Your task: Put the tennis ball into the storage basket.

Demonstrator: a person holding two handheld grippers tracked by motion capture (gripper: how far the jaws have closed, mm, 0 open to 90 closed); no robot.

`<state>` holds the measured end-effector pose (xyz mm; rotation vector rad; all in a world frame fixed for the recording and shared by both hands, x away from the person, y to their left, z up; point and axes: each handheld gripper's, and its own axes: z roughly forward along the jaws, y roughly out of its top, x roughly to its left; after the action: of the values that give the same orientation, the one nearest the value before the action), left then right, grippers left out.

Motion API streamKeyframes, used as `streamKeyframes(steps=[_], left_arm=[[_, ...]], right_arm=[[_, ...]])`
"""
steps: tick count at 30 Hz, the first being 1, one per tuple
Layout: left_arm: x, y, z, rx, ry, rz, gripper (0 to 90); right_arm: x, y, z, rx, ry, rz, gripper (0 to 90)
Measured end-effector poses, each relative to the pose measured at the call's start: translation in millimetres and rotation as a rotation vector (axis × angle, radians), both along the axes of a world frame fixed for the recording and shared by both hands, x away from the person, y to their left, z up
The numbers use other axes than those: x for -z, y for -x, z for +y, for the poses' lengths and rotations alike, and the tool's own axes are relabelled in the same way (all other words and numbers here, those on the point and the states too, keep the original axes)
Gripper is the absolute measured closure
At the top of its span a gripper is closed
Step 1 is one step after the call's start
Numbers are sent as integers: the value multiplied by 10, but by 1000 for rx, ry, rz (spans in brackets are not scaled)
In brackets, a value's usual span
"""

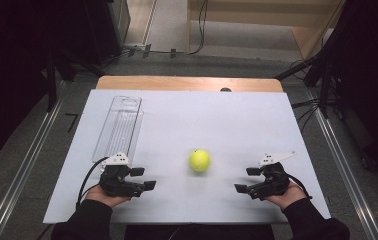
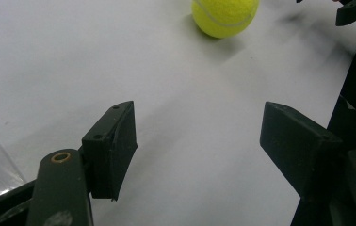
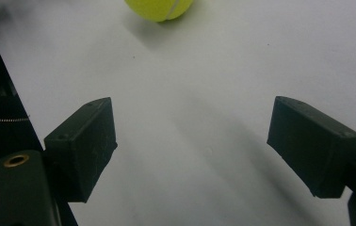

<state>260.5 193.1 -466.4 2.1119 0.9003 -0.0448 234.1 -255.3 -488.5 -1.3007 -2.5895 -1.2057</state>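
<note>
Waiting at start: tennis ball point(image 1: 199, 160) sits untouched mid-bench toward the near edge, between left gripper point(image 1: 143, 178) and right gripper point(image 1: 244, 180). Both sets of fingers gape wide w/ nothing in them. Grasp and move all left, I'd judge.

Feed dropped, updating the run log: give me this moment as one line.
left gripper: open, empty | right gripper: open, empty | tennis ball: on table between them, untouched | clear tray: far left

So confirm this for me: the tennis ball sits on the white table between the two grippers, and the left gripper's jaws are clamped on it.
Not quite. The tennis ball sits free on the white table; the left gripper has its jaws apart with nothing between them, as the left gripper view shows. The rest holds.
</note>
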Motion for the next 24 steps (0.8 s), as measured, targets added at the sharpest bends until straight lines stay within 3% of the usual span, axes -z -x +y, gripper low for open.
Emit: streamKeyframes(steps=[9, 13, 24], left_arm=[[-3, 12, 10, 0, 5, -1, 283], [-15, 5, 9, 0, 9, -1, 284], [-31, -2, 15, -4, 11, 9, 284]], right_arm=[[8, -9, 24, -9, 5, 4, 139], [18, -20, 39, -14, -16, 20, 139], [8, -17, 31, 0, -5, 6, 139]])
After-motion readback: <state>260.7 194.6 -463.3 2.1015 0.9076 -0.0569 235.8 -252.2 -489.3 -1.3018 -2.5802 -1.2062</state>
